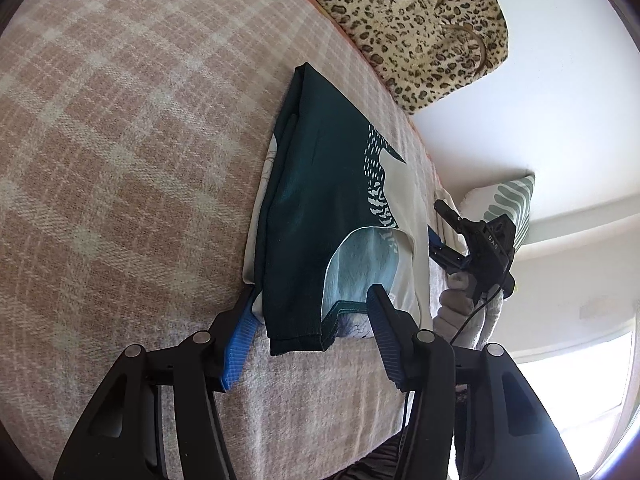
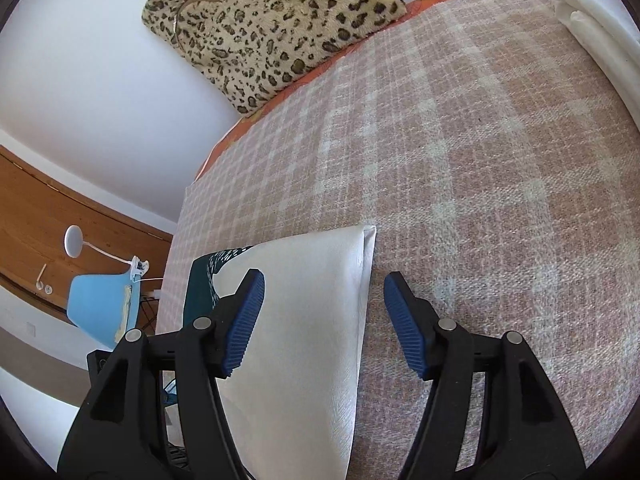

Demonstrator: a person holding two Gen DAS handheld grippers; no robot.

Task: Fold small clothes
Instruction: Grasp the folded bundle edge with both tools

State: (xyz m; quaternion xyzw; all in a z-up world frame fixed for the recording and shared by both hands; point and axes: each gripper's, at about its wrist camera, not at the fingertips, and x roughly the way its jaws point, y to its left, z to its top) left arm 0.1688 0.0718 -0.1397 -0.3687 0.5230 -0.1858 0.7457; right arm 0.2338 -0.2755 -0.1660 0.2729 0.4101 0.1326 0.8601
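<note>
A folded small garment point(image 1: 312, 208), dark teal with a cream printed part, lies on the pink plaid blanket point(image 1: 120, 160). Its near hem sits between the blue pads of my left gripper point(image 1: 312, 332), whose jaws stand apart without pinching the cloth. My right gripper point(image 1: 440, 230) shows at the garment's right edge, held by a gloved hand point(image 1: 456, 304), jaws apart. In the right wrist view the garment's cream side point(image 2: 312, 300) runs between the jaws of the right gripper point(image 2: 324, 320). The left pad lies over the cloth and the right pad stands off it above bare blanket point(image 2: 480, 160).
A leopard-print cushion point(image 1: 420, 28) leans on the wall at the bed's far end. Folded white cloth point(image 2: 592, 12) lies on the blanket at the far right. A leaf-print pillow point(image 1: 514, 204), a blue chair point(image 2: 104, 308) and a white lamp point(image 2: 74, 242) stand beside the bed.
</note>
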